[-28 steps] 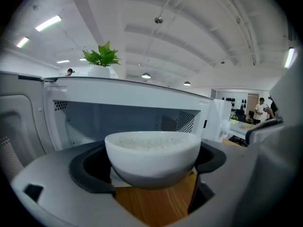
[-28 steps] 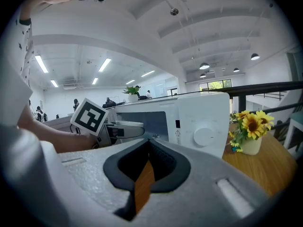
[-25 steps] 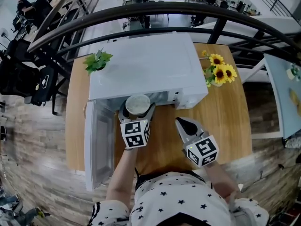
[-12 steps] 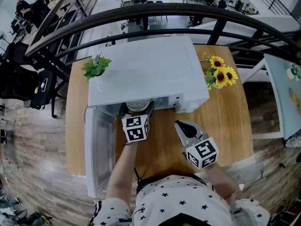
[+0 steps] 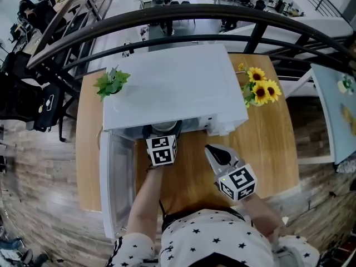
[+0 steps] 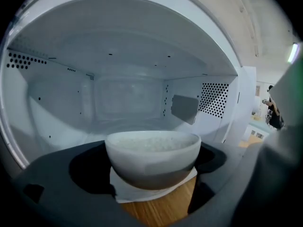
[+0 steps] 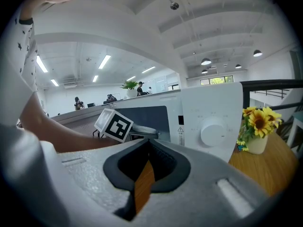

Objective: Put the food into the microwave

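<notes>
White bowl, left tongs, warning label

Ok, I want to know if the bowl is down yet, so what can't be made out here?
Left gripper view: the bowl hides its base, so whether it rests on anything is unclear; its pale contents are blurred.
Head view: the microwave roof covers most of the bowl and the tips of the left gripper.
Right gripper view: print around the dial is too small.
</notes>
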### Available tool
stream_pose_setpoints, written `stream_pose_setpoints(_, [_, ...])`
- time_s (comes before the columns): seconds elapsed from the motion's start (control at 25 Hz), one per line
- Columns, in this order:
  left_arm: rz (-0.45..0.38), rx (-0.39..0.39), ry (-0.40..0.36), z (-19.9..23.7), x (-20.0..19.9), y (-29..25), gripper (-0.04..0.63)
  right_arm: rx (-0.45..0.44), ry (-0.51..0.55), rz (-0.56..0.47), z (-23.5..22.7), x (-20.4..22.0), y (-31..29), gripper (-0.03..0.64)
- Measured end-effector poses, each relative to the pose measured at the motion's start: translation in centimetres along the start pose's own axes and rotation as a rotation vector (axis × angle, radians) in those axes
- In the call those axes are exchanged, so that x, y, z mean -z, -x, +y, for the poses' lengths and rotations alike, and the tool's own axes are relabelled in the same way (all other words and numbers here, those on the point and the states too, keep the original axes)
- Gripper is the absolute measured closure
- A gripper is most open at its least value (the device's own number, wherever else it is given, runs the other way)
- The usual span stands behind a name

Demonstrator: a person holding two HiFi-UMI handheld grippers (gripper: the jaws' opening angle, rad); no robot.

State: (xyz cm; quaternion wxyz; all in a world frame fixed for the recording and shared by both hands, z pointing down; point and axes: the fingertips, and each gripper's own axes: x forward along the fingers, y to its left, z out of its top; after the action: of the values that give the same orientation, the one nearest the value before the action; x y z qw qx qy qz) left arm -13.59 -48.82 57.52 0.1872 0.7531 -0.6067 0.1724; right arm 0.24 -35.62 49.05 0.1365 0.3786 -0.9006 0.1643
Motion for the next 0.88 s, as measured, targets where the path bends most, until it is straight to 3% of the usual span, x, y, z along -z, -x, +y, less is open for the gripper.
stream_pose_setpoints(0.56, [0.031, -0.020, 0.023, 0.9, 1.1, -1.6, 0.081, -0.006, -0.016, 0.021, 0.4, 0.6, -0.7, 0.611])
stream_pose_setpoints(0.88, [0.069, -0.051, -0.064, 0.9, 1.9, -2.2, 0.081, -0.013, -0.017, 0.019, 0.5, 0.5, -0.9, 0.611])
